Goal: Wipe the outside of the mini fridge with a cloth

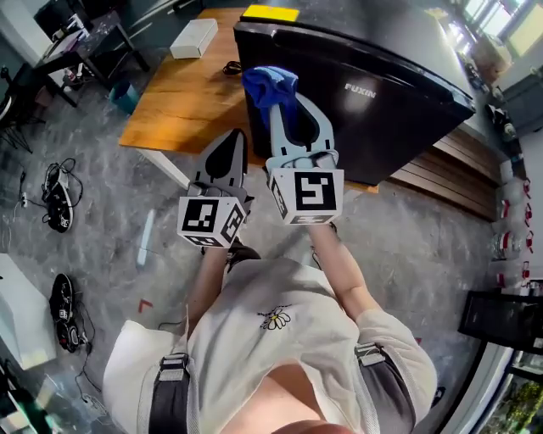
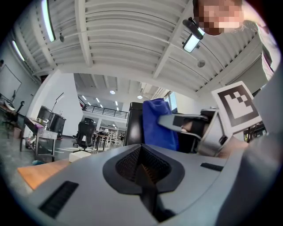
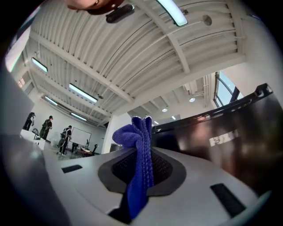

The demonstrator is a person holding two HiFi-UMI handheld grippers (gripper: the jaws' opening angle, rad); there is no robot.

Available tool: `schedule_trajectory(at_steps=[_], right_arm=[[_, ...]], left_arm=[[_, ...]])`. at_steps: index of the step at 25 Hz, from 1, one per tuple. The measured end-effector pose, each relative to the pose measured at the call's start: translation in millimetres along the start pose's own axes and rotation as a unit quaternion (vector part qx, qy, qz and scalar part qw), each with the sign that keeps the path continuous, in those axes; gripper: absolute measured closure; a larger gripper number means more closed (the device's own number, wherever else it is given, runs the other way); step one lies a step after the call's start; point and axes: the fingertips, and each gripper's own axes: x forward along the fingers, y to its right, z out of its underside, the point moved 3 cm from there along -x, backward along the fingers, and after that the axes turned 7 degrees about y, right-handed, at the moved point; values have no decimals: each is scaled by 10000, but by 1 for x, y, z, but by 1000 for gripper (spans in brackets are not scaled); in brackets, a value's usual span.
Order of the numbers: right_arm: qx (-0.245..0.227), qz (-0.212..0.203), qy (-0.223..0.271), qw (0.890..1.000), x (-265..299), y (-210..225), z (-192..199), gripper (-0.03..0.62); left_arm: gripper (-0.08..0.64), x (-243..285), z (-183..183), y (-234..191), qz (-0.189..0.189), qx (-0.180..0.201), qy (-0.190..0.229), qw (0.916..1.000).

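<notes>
The right gripper is being clamped onto a blue cloth. Only a narrow fold is being pinched between the jaws, with a bunched end standing up past the tips and a tail hanging below. The left gripper is being held with its jaws fully together and nothing between them, just beside the right one and lower in the head view.

The mini fridge, black and glossy, is being seen on a wooden table directly ahead of both grippers. The cloth is being carried close to its near left corner; whether contact is being made there cannot be told.

Three risks are being judged likely from here:
- The cloth is being gripped by so thin a fold that drag against the fridge wall could pull it out of the jaws.
- So little cloth is being offered beyond the tips that, with a steep approach, the hard jaw ends could be rubbed on the glossy surface and mark it.
- The fridge is not being braced by anything, the left gripper being empty and apart from it, so a firm stroke could push it along the table.

The following are being counted: two grippers, one cloth, one mini fridge and one table. On the table's far side, one white box and one yellow flat thing are being counted.
</notes>
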Motion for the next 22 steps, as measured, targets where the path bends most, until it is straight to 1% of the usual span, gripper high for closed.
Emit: schedule_trajectory(at_steps=[3,8,11,15,19,22], right_arm=[[-69,-149,-145,9998,26,-24,18,531],[-101,-61,-173,9998,58,-41,26,531],[-201,-14,-223,9995,69,-47,30,531],[-393,96,-342,9986,78,-47,40,531],[-622,109,-334,9974,78,-47,41,531],[-650,176,-311,9972,73,-43,40,531]], left_arm=[[555,-11,3,-11,-211,0,-49,9998],[555,-32,2,-40,-665,-9,-49,9978],[555,-41,1,-51,-845,1,-33,9964],[555,-42,2,-60,-908,15,-51,9959],[555,-38,0,-59,-859,29,-60,9963],[555,-36,-2,-55,-812,75,-37,9967]])
